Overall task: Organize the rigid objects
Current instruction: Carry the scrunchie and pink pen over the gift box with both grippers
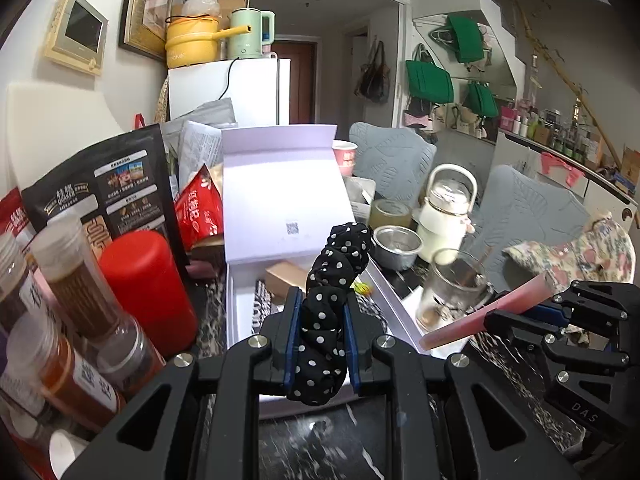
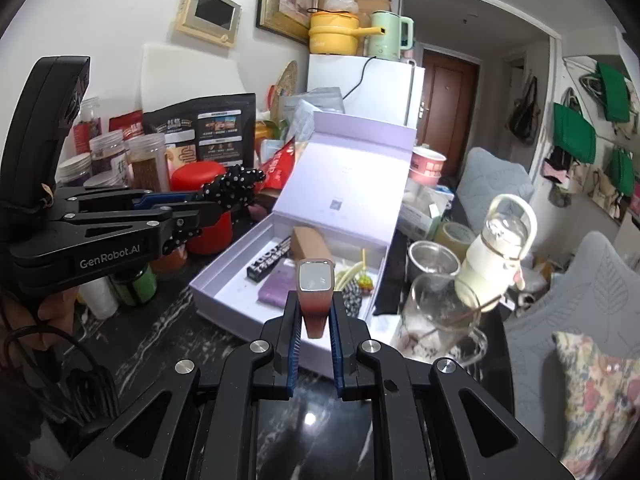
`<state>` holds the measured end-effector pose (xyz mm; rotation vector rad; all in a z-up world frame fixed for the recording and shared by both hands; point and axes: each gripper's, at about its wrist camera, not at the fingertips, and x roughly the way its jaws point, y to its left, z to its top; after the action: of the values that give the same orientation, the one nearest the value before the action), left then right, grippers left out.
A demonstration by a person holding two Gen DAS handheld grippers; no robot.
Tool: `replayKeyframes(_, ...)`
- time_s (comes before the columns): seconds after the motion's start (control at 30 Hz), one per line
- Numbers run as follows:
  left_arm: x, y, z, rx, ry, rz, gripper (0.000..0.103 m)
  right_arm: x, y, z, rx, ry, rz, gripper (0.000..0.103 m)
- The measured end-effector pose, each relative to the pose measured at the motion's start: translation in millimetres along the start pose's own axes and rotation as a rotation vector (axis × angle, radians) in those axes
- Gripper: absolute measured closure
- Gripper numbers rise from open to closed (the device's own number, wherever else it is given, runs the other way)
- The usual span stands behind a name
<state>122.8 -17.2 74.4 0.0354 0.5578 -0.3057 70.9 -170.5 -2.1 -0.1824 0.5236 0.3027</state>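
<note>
Left gripper [image 1: 320,332]: fingers clamped on a black polka-dot scrunchie [image 1: 332,300], held above the near end of the open white gift box [image 1: 288,200].

Right gripper [image 2: 314,320]: fingers clamped on a slim pink-red tube [image 2: 316,292] with a flat silver cap end, held over the box's front edge.

White gift box: lid raised, on the dark marbled desk [image 2: 160,332]; holds a small brown carton [image 2: 310,244], a black printed stick [image 2: 268,262] and a purple pad [image 2: 276,290].

Left of box: red canister [image 1: 148,288], spice jars [image 1: 76,276]. Right of box: glass mug [image 2: 440,312], white bottle [image 2: 496,248].
</note>
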Motion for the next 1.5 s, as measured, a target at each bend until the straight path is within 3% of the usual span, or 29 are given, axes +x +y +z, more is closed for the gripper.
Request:
replayKeyframes(0.5,74.2,36.8,17.1,-0.04,0.056,0.026,0.084,77.2,-20.6,26.6,0.0,0.021,0.003,0.09)
replayKeyframes(1.0,134.1,53.8,-5.2,-0.077,0.181,0.024,0.084,157.1,-10.8,27.0,-0.043,0.099,0.03,0.09)
replayKeyframes(1.23,148.9,52.1,-18.0,-0.09,0.235,0.018,0.084,174.6,-0.1,11.1,-0.062,0.132,0.02,0.09)
replayKeyframes(1.5,160.9,47.8,-34.7,-0.12,0.309,-0.013,0.084,161.8,7.8,-3.3,-0.083,0.126,-0.007,0.089)
